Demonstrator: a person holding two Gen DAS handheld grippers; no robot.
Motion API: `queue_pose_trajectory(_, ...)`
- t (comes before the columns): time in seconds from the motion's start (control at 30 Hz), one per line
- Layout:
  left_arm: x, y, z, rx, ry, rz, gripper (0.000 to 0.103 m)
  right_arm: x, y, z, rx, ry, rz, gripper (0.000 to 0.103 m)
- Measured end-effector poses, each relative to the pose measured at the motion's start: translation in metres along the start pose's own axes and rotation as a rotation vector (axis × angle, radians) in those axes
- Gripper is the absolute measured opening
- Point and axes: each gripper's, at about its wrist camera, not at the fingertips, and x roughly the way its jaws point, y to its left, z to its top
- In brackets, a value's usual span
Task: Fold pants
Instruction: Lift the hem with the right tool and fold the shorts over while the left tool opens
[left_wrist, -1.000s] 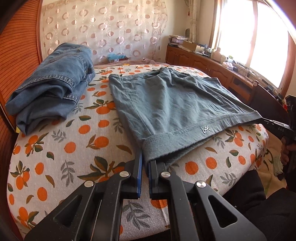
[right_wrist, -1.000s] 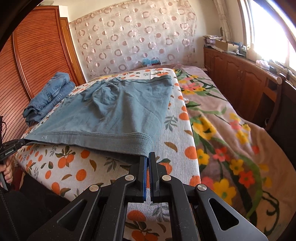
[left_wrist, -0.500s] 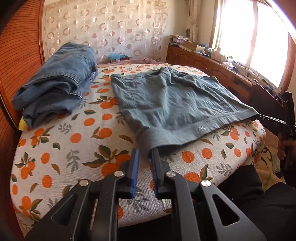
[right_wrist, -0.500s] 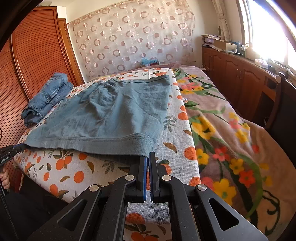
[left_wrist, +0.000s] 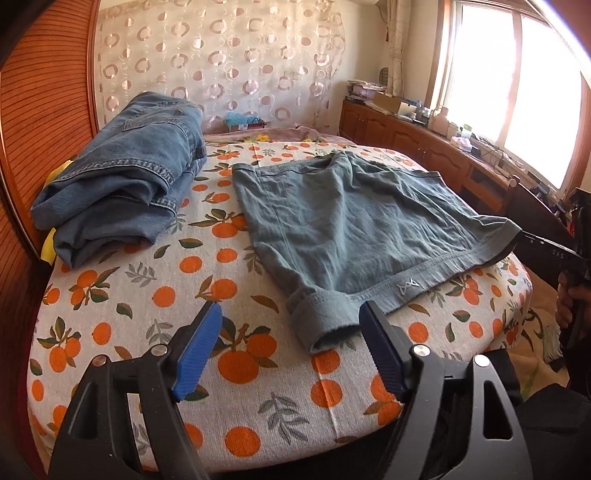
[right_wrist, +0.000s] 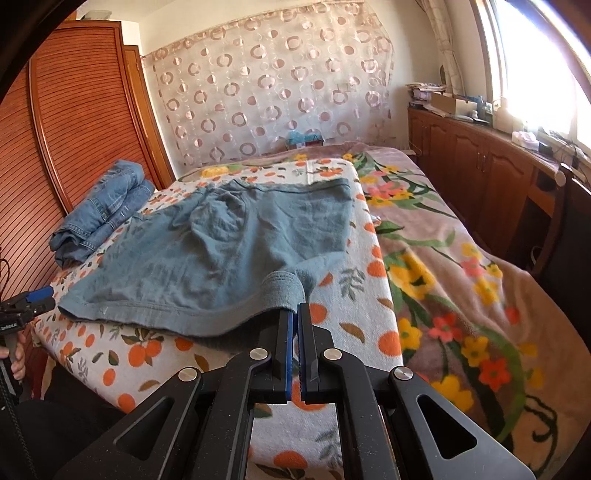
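Grey-green shorts (left_wrist: 351, 229) lie flat on the orange-print cover (left_wrist: 147, 302), waistband toward me. My left gripper (left_wrist: 291, 328) is open; the near waistband corner lies on the cover between its blue pads, untouched. My right gripper (right_wrist: 294, 317) is shut on the other waistband corner of the shorts (right_wrist: 229, 251) and lifts it, so the band curls upward. The right gripper also shows at the right edge of the left wrist view (left_wrist: 546, 251). The left gripper shows at the left edge of the right wrist view (right_wrist: 33, 299).
Folded blue jeans (left_wrist: 125, 184) sit at the far left of the bed, against a wooden wardrobe (right_wrist: 85, 122). A floral blanket (right_wrist: 461, 280) covers the bed's right side. Wooden cabinets (right_wrist: 480, 177) with clutter run under the window.
My left gripper opened and let go of the near waistband corner, then drew back. My right gripper raised its corner and moved it inward over the shorts.
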Motion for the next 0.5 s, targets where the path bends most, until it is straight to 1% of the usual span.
queue_pose_trajectory(0.1,0.001,0.000,0.004,0.000,-0.013,0.021,0.077,0.002,0.010,0.009,-0.018,-0.019,0.024,0.002)
queue_pose_trajectory(0.27,0.003,-0.001,0.009,0.023,-0.020,0.055,0.078,0.012,0.041,0.025,-0.073,-0.045,0.093,0.002)
queue_pose_trajectory(0.5,0.000,0.008,0.007,0.010,-0.030,0.078,0.077,0.033,0.091,0.039,-0.165,-0.047,0.194,0.002)
